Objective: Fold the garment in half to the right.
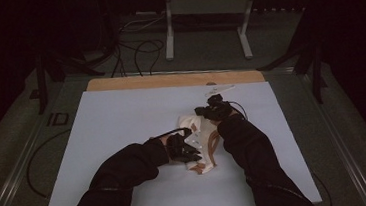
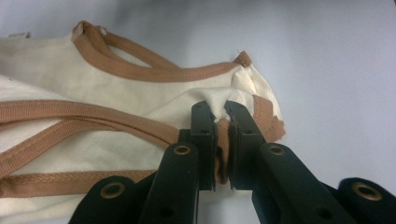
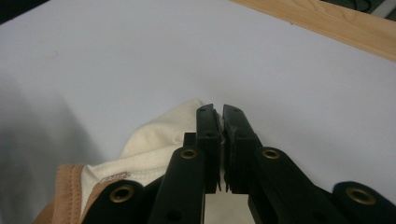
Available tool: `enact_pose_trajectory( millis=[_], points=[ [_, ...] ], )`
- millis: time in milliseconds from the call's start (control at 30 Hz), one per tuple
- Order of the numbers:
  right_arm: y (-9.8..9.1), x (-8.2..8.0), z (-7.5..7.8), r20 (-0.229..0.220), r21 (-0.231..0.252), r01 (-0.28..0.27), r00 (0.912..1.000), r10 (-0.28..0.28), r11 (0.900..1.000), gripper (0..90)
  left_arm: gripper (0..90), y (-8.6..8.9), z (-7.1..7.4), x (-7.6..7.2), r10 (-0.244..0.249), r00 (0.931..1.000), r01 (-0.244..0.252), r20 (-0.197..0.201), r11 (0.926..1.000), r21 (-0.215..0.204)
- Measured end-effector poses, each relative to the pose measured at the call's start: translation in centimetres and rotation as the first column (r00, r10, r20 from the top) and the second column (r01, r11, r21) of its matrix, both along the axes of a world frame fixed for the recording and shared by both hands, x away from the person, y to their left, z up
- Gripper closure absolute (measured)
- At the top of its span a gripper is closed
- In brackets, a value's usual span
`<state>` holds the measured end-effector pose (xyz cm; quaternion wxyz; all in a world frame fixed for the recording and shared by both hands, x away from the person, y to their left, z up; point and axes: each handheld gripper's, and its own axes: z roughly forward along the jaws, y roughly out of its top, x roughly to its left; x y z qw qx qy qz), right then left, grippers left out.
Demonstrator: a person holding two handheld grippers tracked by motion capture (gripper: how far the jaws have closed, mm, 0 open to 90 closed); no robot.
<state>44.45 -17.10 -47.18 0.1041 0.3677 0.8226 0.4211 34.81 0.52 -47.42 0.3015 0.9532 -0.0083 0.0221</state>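
Observation:
A cream garment (image 1: 200, 134) with brown trim lies bunched in the middle of the pale sheet (image 1: 122, 118). My left gripper (image 1: 193, 156) is at its near left side. In the left gripper view the garment (image 2: 93, 79) spreads to the left, and the left gripper (image 2: 220, 108) is shut on a fold of cream cloth and brown trim at its corner. My right gripper (image 1: 203, 112) is at the garment's far end. In the right gripper view the right gripper (image 3: 219, 112) is shut on a thin edge of the cream cloth (image 3: 159, 135), which trails off to the lower left.
The sheet covers a wooden table whose bare far edge (image 1: 169, 80) shows beyond it. A small pale object (image 1: 220, 87) lies near the sheet's far edge. Behind the table are a white metal stand (image 1: 207, 5) and loose cables (image 1: 136, 52) on the floor.

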Motion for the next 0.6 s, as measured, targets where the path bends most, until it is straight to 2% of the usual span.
enact_pose_trajectory(
  millis=[167, 400, 600],
  points=[
    [-0.9, 0.2, -0.5, -0.006, 0.005, 0.013, 0.9999, -0.013, 0.9999, 86.8, 83.9, -0.9, -0.3, 0.2, 0.004, 1.0, -0.004, -0.006, 1.0, 0.004],
    [-1.5, 0.2, -1.2, -0.014, 0.0, 0.019, 0.9997, -0.019, 0.9998, 86.8, 83.7, -1.3, -0.6, 0.2, -0.001, 0.9999, 0.001, -0.017, 0.9999, 0.011],
    [-2.2, 0.1, -1.9, -0.027, 0.016, 0.024, 0.9994, -0.023, 0.9996, 86.8, 83.6, -2.0, -0.7, 0.2, -0.007, 0.9997, 0.007, -0.022, 0.9997, 0.025]
  ],
)
